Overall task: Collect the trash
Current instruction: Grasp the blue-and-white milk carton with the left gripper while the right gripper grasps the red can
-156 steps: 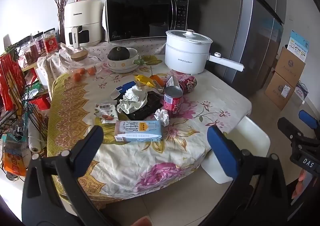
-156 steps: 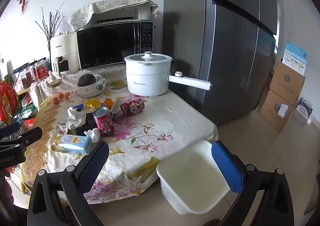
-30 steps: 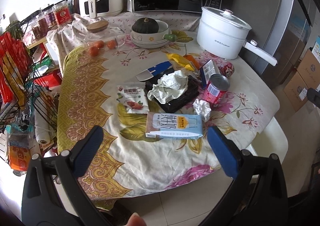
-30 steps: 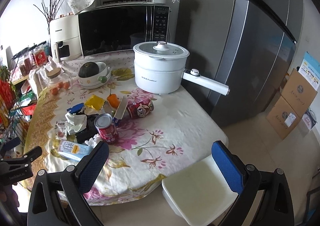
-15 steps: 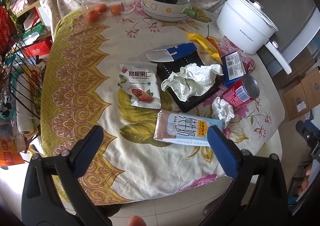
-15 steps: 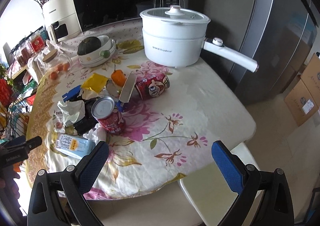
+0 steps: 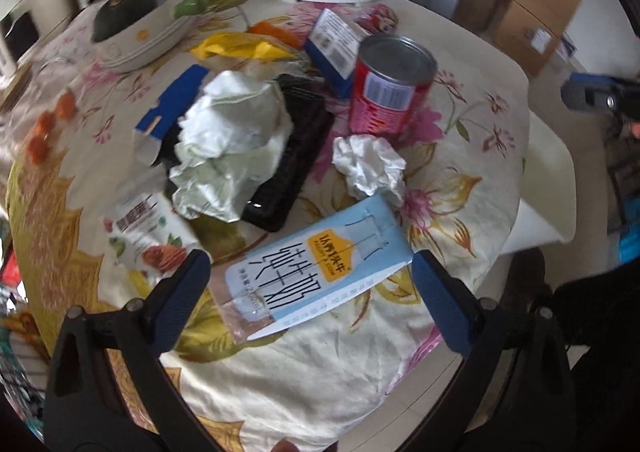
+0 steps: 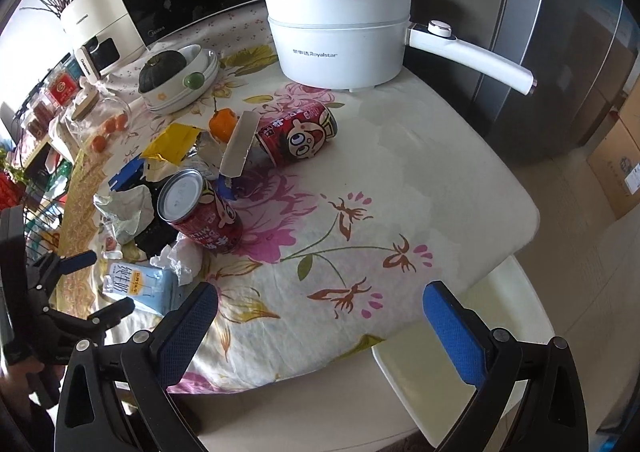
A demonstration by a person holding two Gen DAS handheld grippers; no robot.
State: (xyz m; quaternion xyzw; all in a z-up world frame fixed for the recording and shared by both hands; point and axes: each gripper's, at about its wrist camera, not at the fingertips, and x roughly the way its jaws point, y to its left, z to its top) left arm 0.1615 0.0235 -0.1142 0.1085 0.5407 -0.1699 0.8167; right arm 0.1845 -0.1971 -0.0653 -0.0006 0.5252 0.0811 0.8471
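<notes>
on the table (image 8: 440, 180), a milk carton (image 7: 316, 268) lies flat nearest the front edge. behind it sit a crumpled tissue (image 7: 368, 168) and an upright can (image 7: 390, 86); a tray (image 7: 292, 156) under crumpled paper (image 7: 232, 140) lies to their left.

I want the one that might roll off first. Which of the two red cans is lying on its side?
The red can with the cartoon face, nearer the white pot, lies on its side. The other red can stands upright beside the crumpled tissue.

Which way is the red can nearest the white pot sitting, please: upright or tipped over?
Tipped over: the red cartoon can lies on its side on the tablecloth.
</notes>
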